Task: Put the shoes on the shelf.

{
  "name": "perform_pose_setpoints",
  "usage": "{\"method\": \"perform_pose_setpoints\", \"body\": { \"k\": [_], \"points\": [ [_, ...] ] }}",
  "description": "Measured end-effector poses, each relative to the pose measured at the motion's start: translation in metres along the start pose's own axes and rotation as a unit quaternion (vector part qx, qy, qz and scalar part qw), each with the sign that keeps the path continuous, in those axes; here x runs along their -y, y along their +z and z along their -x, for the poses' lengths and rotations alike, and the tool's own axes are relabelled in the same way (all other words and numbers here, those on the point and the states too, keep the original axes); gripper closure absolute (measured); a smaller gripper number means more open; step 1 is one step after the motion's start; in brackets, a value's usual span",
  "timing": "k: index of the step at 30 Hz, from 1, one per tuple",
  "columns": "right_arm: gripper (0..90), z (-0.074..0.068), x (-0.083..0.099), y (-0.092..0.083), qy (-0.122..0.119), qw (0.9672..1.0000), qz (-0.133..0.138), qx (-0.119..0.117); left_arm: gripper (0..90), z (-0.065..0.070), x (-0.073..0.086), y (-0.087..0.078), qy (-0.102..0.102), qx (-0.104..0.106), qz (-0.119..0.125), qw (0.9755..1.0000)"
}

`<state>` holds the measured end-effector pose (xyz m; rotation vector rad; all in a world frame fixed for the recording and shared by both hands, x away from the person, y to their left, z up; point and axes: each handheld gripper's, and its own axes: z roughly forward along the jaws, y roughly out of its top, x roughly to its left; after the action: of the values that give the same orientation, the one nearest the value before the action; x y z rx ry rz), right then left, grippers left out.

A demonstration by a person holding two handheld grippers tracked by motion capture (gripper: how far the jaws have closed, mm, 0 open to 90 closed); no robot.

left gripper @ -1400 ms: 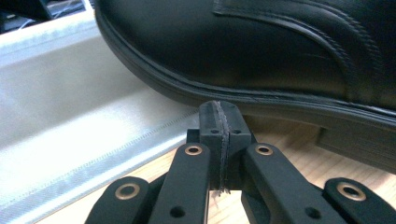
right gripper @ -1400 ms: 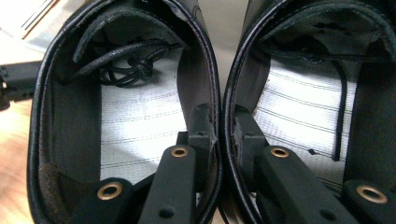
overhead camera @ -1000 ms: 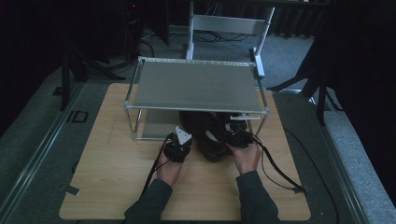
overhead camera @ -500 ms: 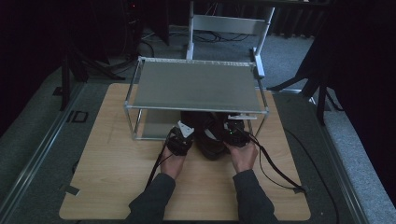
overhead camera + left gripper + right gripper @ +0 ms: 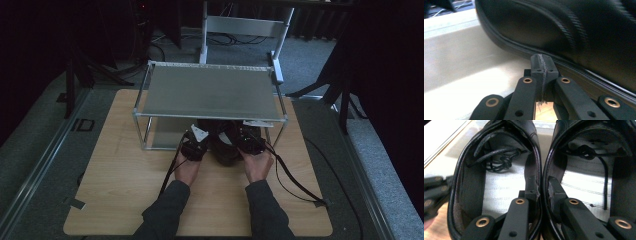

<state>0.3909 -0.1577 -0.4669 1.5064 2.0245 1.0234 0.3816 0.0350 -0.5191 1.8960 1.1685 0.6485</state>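
— Since the earlier frame, what has shifted?

— Both hands have slid up the high view toward the metal shelf rack [image 5: 210,92], and the pair of black shoes [image 5: 227,145] has gone with them, further under the rack's lower centre.

— Where do the shoes sit now?

— On the wooden table [image 5: 115,185], at the middle of the high view, heels toward the person, partly beneath the shelf.

— And the right gripper [image 5: 542,185]?

— Its jaws are clamped on the two inner walls of the shoes, one jaw inside each shoe, pinching them together.

— The left gripper [image 5: 541,65]?

— Clenched with nothing between its jaws, the tips just beside the outer sole edge of the left shoe [image 5: 574,32].
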Motion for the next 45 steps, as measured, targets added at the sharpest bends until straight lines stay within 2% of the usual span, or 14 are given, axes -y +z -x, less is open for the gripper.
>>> {"method": "perform_pose_setpoints", "body": {
  "k": [2,6,14,15,19,25,31,35,37,38,41,42,43,45],
  "points": [
    [80.7,0.001,0.000,0.001,0.000,1.0000,-0.001,0.001,90.0,0.003,0.001,-0.001,0.009,-0.001,-0.004,1.0000],
    [80.7,0.000,0.001,0.002,0.001,1.0000,0.003,0.000,90.0,0.001,0.001,-0.003,-0.005,0.001,-0.013,0.9999],
    [80.7,-0.001,0.001,0.005,0.016,0.9997,0.014,-0.012,85.3,-0.003,0.002,-0.005,-0.030,-0.021,-0.057,0.9977],
    [80.7,-0.001,0.001,0.005,0.017,0.9997,0.014,-0.014,85.3,-0.005,0.003,-0.004,-0.042,-0.016,-0.058,0.9973],
    [80.7,0.000,0.000,0.005,0.017,0.9996,0.013,-0.019,86.3,-0.008,0.005,0.000,-0.059,-0.006,-0.047,0.9972],
    [80.7,0.000,0.000,0.006,0.011,0.9996,0.012,-0.022,90.0,-0.008,0.002,0.011,-0.069,-0.004,-0.034,0.9970],
    [80.6,-0.001,0.000,0.008,0.008,0.9995,0.028,-0.013,90.0,-0.008,-0.005,0.022,-0.061,-0.012,-0.022,0.9978],
    [80.6,0.001,0.000,0.010,0.009,0.9990,0.044,-0.007,90.0,-0.007,-0.010,0.029,-0.064,-0.021,-0.013,0.9976],
    [80.6,0.002,-0.001,0.012,0.010,0.9986,0.051,-0.005,90.0,-0.007,-0.011,0.031,-0.071,-0.027,-0.013,0.9970],
    [80.6,0.002,-0.001,0.013,0.011,0.9985,0.053,-0.004,90.0,-0.009,-0.012,0.032,-0.058,-0.025,-0.013,0.9979],
    [80.7,0.002,-0.001,0.017,0.014,0.9980,0.061,-0.004,90.0,-0.011,-0.016,0.035,-0.056,-0.031,-0.017,0.9978],
    [80.6,0.001,0.000,0.019,0.017,0.9978,0.065,-0.004,90.0,-0.010,-0.017,0.037,-0.064,-0.038,-0.015,0.9972],
    [80.6,0.001,0.000,0.020,0.021,0.9975,0.067,-0.005,90.0,-0.014,-0.019,0.040,-0.038,-0.026,-0.014,0.9988],
    [80.5,0.001,0.000,0.023,0.026,0.9971,0.071,-0.006,90.0,-0.016,-0.022,0.043,-0.033,-0.029,-0.018,0.9989]
  ]
}}
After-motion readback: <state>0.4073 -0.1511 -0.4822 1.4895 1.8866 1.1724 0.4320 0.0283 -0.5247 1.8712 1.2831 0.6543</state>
